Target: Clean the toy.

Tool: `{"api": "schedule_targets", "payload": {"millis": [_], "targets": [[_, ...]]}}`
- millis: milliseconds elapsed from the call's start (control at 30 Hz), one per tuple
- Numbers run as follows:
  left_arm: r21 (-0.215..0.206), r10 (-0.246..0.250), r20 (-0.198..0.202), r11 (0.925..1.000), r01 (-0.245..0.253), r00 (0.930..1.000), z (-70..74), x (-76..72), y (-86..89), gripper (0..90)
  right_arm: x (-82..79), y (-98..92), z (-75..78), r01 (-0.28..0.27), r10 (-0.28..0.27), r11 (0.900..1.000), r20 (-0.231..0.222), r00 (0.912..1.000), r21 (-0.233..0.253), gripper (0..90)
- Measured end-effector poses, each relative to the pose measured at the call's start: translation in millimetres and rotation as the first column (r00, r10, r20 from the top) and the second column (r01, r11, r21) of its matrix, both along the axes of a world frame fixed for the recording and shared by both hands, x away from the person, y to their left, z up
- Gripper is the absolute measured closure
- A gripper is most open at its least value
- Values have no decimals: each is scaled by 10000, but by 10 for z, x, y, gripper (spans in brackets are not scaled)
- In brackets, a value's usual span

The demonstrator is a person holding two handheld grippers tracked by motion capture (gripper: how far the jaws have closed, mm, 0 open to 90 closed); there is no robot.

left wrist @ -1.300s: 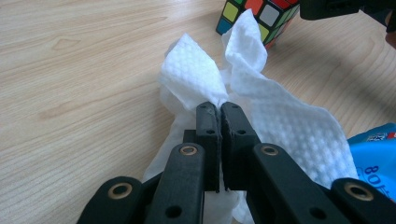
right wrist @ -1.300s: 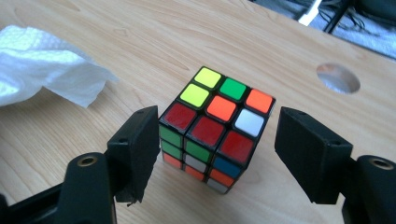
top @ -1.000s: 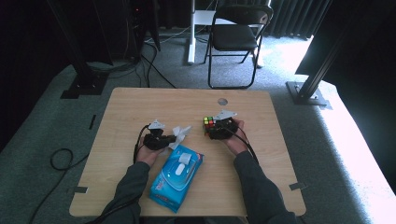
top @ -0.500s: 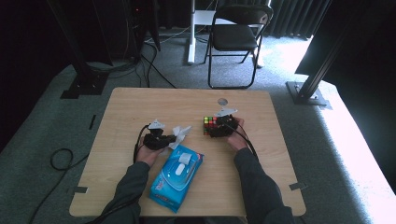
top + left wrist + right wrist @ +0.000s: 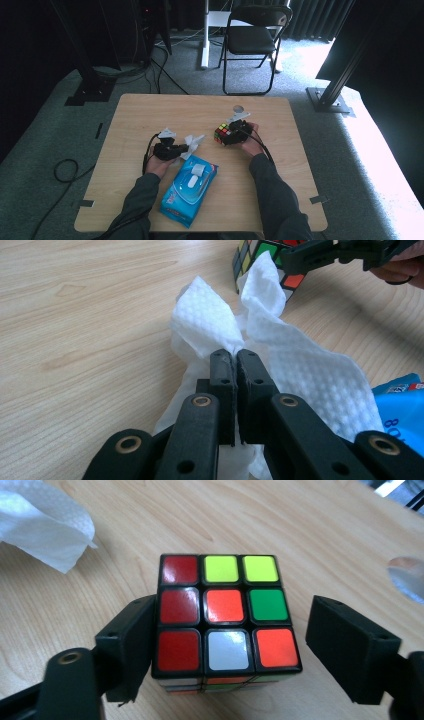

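Jaws first: left gripper [image 5: 235, 356] has its two black jaws squeezed tight on a white wet wipe [image 5: 300, 375], pinching a bunched-up bit right at the tips, with the rest of the sheet fanning out past and under them onto the wood. Right gripper [image 5: 227, 645] is spread wide around a Rubik's cube [image 5: 225, 615]; one jaw sits right against the cube's red side, touching or as good as, while the other jaw stands clearly off the opposite side, so nothing is clamped.

From the high view the cube [image 5: 224, 134] sits on the table [image 5: 150, 110] a bit right of the middle, and the wipe [image 5: 192, 144] is just to its left, near but not touching as far as I can see. A blue wipes pack [image 5: 189, 195] lies closer to the person, just beside the left hand [image 5: 157, 162]. Beyond the far edge there's a black folding chair [image 5: 252, 37] on the grey carpet.
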State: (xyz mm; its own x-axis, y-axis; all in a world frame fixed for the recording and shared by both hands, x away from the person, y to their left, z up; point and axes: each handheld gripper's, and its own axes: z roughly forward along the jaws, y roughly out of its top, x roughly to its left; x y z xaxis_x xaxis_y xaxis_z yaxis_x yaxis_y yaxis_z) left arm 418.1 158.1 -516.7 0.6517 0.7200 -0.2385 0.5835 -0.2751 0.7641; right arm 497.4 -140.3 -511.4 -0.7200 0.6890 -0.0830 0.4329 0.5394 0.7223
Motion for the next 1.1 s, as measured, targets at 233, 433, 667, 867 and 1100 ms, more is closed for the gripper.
{"api": "schedule_targets", "payload": {"millis": [233,433,667,867,1100], "targets": [[24,-20,16,10000,20,10000,2,-3,-1,868,4,39,-55,21,-20,10000,-267,9996,42,305],[9,9,33,10000,-9,10000,13,-1,6,869,-6,28,-59,223,-212,9992,-342,9992,323,333],[22,-19,15,10000,19,10000,8,1,-7,869,-33,-4,-63,303,-286,9982,-341,9990,516,338],[4,-7,40,10000,7,10000,16,2,-12,869,-66,-6,-54,214,-196,9977,-282,9994,650,338],[-131,33,151,9999,-31,9999,61,8,-4,870,-146,64,2,-233,250,9945,-157,9996,1019,338]]}}
